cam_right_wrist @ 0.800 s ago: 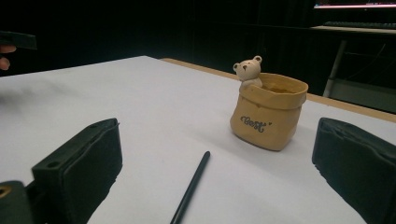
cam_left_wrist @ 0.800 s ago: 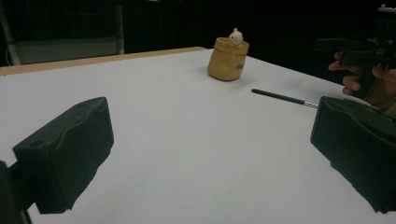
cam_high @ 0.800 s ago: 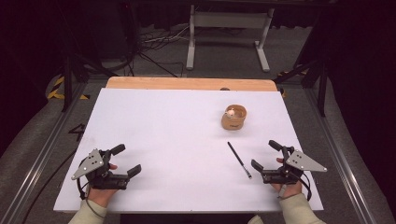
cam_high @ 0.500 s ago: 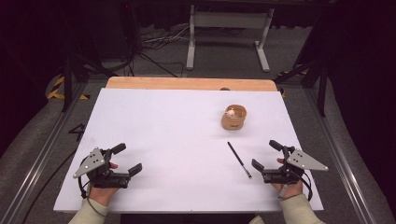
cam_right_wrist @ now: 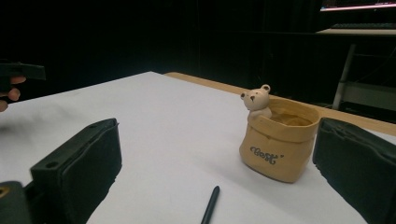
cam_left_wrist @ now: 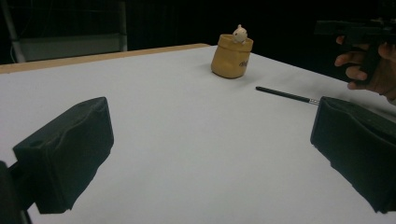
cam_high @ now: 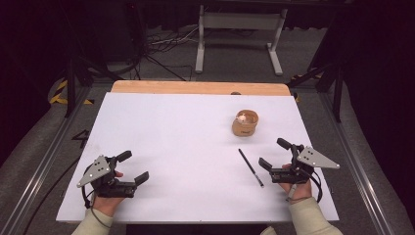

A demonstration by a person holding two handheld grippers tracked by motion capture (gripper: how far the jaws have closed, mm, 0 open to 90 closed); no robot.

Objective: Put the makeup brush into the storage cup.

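Nothing has shifted since before: we hold our left gripper [cam_high: 131, 171] and right gripper [cam_high: 275, 153] wide open and empty above the table [cam_high: 186, 132]. Beside our right gripper lies the pen [cam_high: 250, 168], near the bear cup [cam_high: 244, 123].

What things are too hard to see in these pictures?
- Inside of the bear pot: the right gripper view looks from the side and the front wall hides it; in the high view it is too small.
- Pen: its lower part is cut off by the bottom edge in the right gripper view; in the left gripper view a black jaw covers its silver end.
- Word on the pot: too small in the left gripper view.
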